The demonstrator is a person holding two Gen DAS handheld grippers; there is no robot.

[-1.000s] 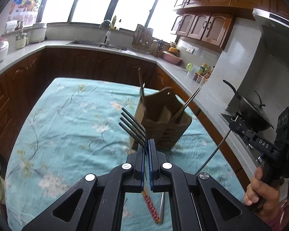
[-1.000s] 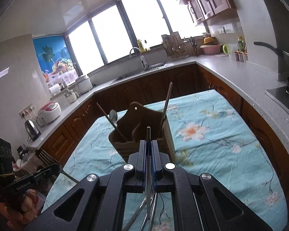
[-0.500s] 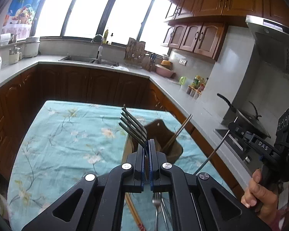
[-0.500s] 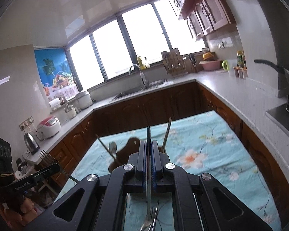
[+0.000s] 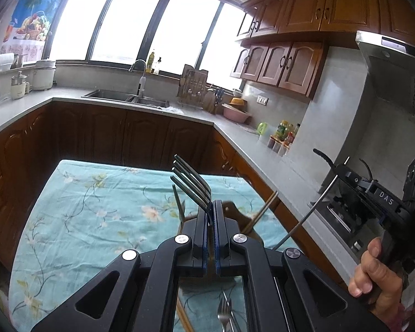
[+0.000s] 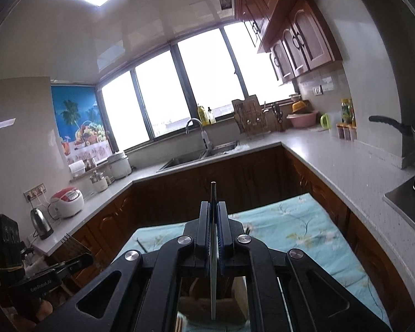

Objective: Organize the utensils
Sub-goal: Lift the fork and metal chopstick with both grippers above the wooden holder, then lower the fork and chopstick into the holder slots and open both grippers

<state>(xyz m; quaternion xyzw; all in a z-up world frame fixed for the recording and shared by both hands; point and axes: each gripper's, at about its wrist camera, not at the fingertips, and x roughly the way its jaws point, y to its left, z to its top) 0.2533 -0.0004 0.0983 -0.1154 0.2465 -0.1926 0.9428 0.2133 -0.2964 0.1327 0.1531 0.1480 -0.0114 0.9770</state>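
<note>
My left gripper (image 5: 210, 207) is shut on a dark fork (image 5: 191, 181), tines pointing up and left, held above the table. A wooden utensil holder (image 5: 243, 221) with chopsticks (image 5: 261, 211) stands mostly hidden behind the left gripper. My right gripper (image 6: 214, 207) is shut on a thin metal chopstick (image 6: 213, 193) that runs straight down toward the holder (image 6: 207, 308) below it. The right gripper also shows at the right of the left wrist view (image 5: 345, 178), with the long chopstick (image 5: 307, 215) hanging from it.
The table has a teal floral cloth (image 5: 91, 221). Loose cutlery (image 5: 225, 314) lies on it under the left gripper. Dark wood cabinets and grey counters (image 5: 262, 149) ring the table. A stove with a wok (image 6: 401, 130) stands at the right.
Both grippers have risen and tilted upward with their utensils. The holder has dropped low in both views and is now mostly hidden behind the grippers.
</note>
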